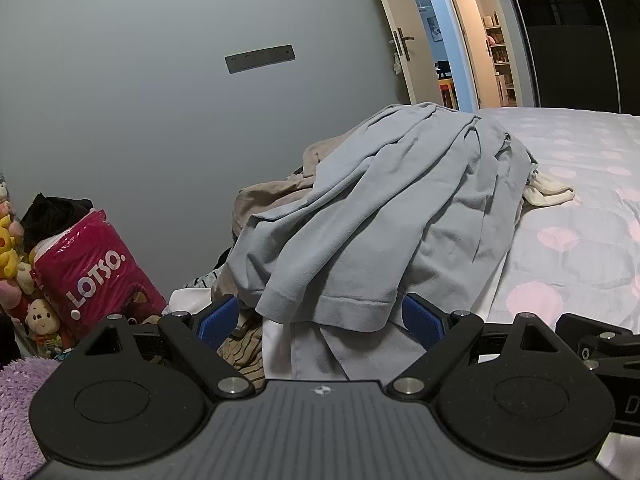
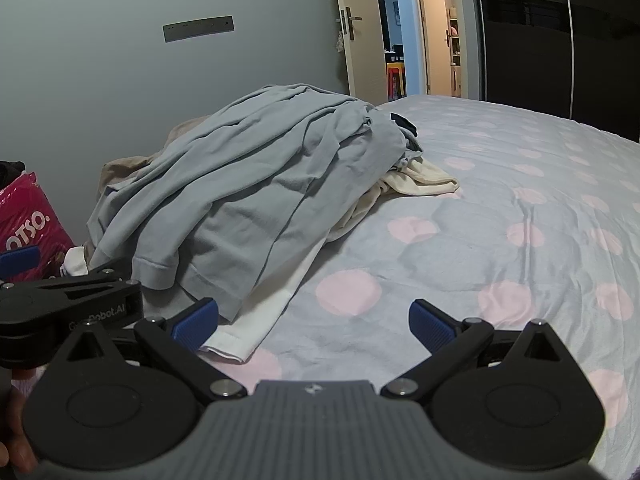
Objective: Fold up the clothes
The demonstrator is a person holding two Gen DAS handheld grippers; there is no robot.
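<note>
On the bed (image 2: pixel 500 208), whose cover is grey with pink dots, a heap of clothes lies toward the wall side. Topmost is a grey-blue sweatshirt (image 1: pixel 380 216), draped over the heap with its ribbed hem hanging toward the camera. Beneath it lie a white garment (image 2: pixel 264 312), a cream garment (image 2: pixel 420 180) at the far edge, and a beige garment (image 1: pixel 264 196) at the back. Left hand-held gripper (image 1: pixel 320 320): jaws spread wide, holding nothing, with the sweatshirt hem lying between the 2 blue pads (image 1: pixel 218 318). Right hand-held gripper (image 2: pixel 314 322): jaws spread wide and empty, above the white garment's corner and the bare cover. Beside the bed stand a pink bag (image 1: pixel 92 264) marked "LOTSO" and several plush toys (image 1: pixel 16 256). An open door (image 2: pixel 360 28) shows behind.
</note>
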